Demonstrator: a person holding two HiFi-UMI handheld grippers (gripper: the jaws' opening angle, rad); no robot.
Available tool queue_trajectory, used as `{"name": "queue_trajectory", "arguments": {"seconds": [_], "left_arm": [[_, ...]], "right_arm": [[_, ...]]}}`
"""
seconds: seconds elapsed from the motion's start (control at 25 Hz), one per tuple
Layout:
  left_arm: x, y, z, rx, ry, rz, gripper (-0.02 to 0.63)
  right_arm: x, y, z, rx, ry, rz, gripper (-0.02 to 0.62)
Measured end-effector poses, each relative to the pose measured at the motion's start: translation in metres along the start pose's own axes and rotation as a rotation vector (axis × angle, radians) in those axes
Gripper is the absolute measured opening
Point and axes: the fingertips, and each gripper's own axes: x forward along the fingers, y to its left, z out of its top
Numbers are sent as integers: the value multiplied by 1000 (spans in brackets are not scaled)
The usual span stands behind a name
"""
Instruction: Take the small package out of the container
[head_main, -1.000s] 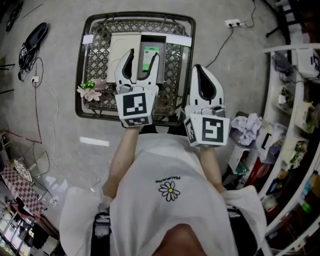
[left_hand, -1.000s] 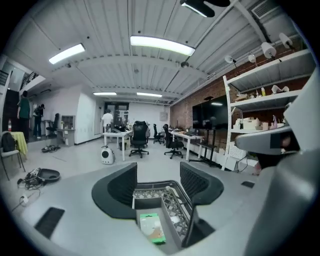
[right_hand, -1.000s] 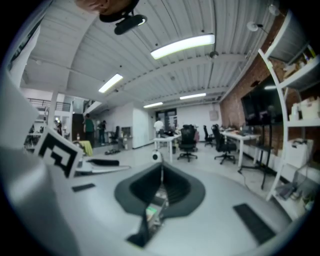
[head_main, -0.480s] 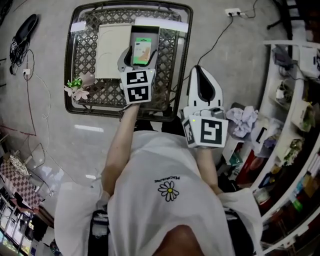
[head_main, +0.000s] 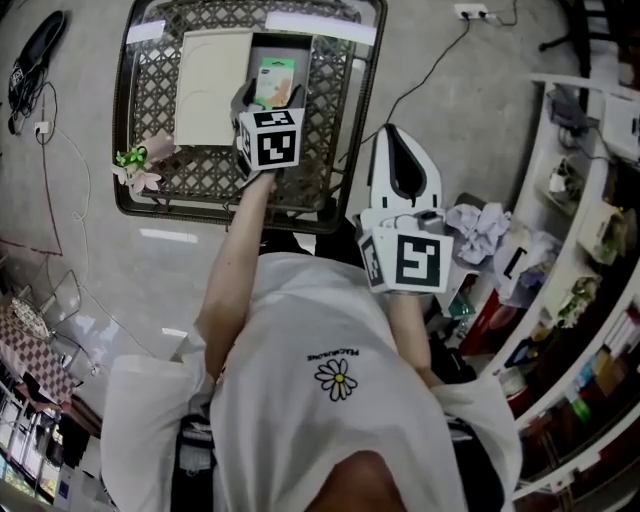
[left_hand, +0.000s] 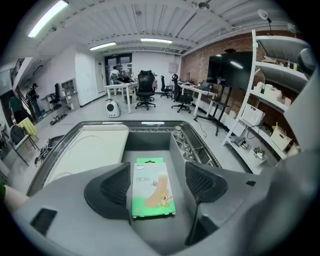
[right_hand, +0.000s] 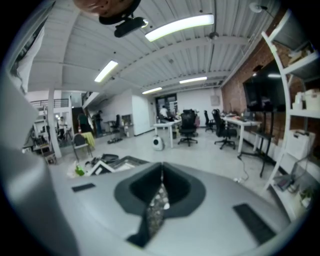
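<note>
A person wore a white short-sleeved T-shirt (head_main: 300, 420) with wide, loose sleeves. On the chest sat a daisy print (head_main: 338, 378), white petals around a yellow centre, with a line of small dark lettering beside it. Each hand carried a pale, smooth-shelled tool with black inner faces. The left tool (head_main: 268, 92) and the right tool (head_main: 398, 135) each bore a marker cube (head_main: 415, 262) printed with black-and-white squares. The left tool's pads (left_hand: 116, 186) were dark and finely ribbed.

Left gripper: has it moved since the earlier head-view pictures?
Yes. The left gripper has gone forward from the basket's near rim, and its open jaws now straddle the package.
</note>
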Motion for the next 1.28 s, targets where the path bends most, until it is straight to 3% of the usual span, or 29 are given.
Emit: {"name": "queue_trajectory", "arguments": {"seconds": [0.16, 0.36, 0.88, 1.12, 1.28], "left_arm": [[10, 2, -8, -18, 45, -2, 344], [18, 12, -16, -29, 94, 64, 342], [39, 9, -33, -39, 228, 147, 342], [48, 19, -43, -6, 284, 292, 342], [51, 22, -45, -79, 304, 286, 341]], "right_arm": [[4, 1, -5, -7, 19, 26, 32], [10, 5, -10, -8, 34, 47, 32], [12, 5, -19, -6, 53, 54, 32], [13, 2, -22, 1, 57, 48, 32], [12, 3, -19, 4, 51, 49, 32]]}}
